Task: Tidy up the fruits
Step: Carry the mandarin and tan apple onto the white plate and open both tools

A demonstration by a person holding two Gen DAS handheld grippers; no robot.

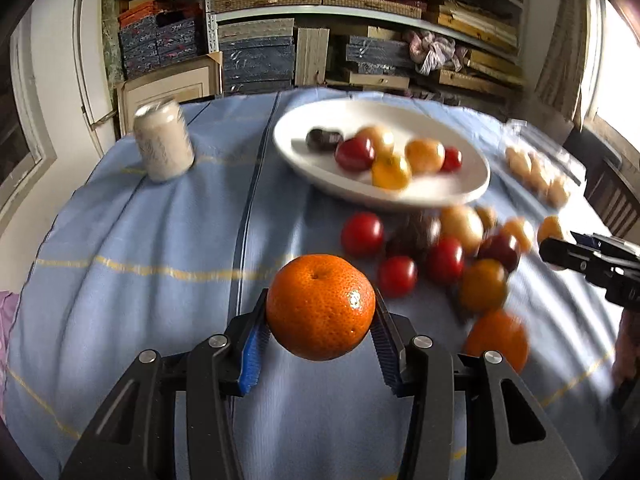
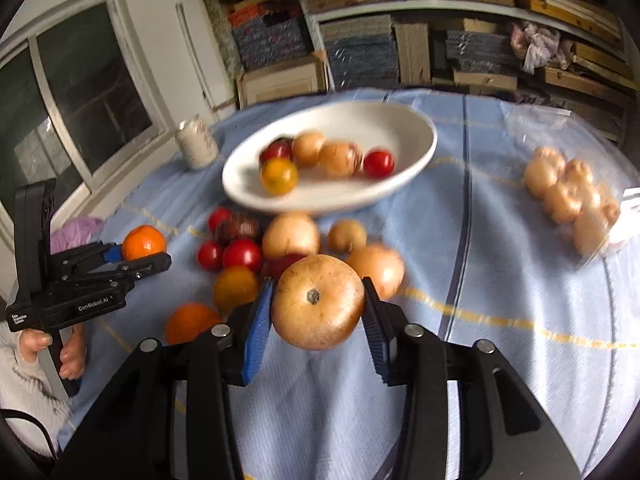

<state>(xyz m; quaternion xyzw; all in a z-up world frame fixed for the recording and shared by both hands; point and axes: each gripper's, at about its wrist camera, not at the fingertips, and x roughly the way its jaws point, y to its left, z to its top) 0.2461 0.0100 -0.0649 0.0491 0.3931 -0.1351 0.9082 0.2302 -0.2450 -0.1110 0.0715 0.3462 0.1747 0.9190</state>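
We count one white oval bowl [image 2: 416, 128], one pale can [image 2: 197, 145] and one clear bag of pale fruits [image 2: 568, 196]. Five fruits sit in the bowl in the right wrist view. Two tangerines [image 1: 320, 306] are plainly orange, two grippers [image 2: 318, 308] hold fruit.

It looked like a home storeroom doubling as a dining spot: shelves [image 2: 460, 4] were crammed with stacked woven mats and boxes, a window [image 2: 80, 92] stood at the left, and a table under a blue cloth [image 1: 140, 260] carried a white bowl [image 1: 460, 188] of fruit.
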